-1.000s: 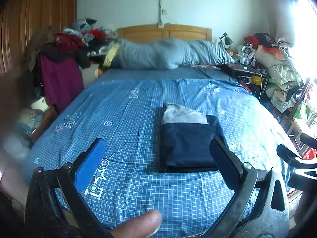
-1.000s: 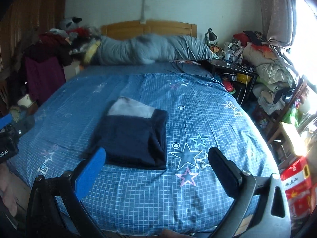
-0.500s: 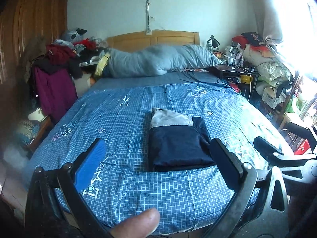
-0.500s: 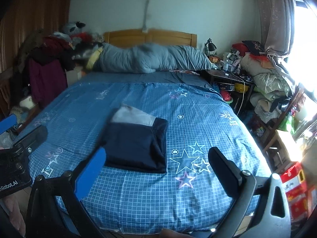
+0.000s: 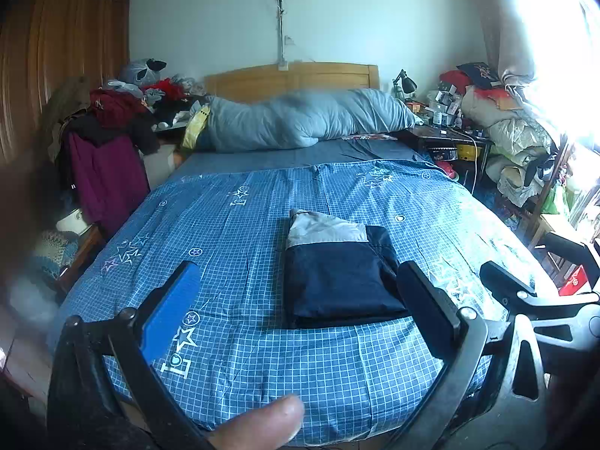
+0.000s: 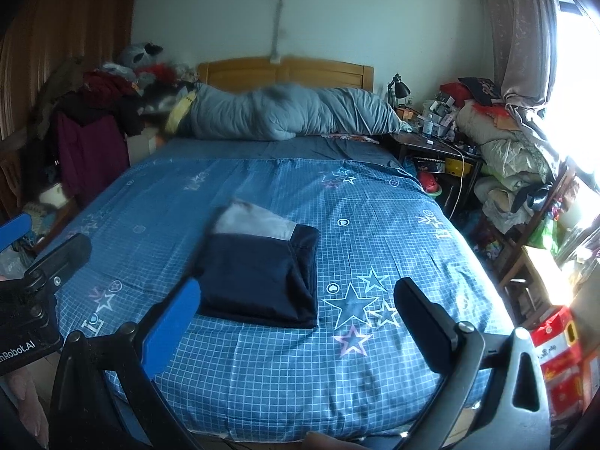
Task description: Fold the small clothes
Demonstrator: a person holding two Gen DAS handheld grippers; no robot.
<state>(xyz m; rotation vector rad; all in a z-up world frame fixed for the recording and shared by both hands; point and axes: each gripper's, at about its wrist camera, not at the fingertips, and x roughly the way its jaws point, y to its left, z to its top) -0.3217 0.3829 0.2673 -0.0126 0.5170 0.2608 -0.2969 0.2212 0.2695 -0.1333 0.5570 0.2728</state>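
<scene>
A small garment (image 5: 337, 270), navy with a grey band at its far end, lies folded into a neat rectangle on the blue checked bedspread (image 5: 243, 232). The right wrist view shows the same folded garment (image 6: 262, 273) left of centre. My left gripper (image 5: 296, 300) is held open over the near edge of the bed, short of the garment, with nothing between its fingers. My right gripper (image 6: 296, 311) is open too, empty, hanging just to the right of the garment's near edge. Neither one touches the cloth.
A rolled grey duvet (image 5: 300, 120) lies across the head of the bed by the wooden headboard (image 5: 292, 78). Clothes are heaped on a chair (image 5: 108, 142) at the left. A cluttered bedside table (image 5: 446, 138) and piled bedding (image 5: 517, 131) stand at the right.
Both grippers have drawn back and risen from the bed, so the folded garment now looks smaller and farther off. The garment itself has not moved.
</scene>
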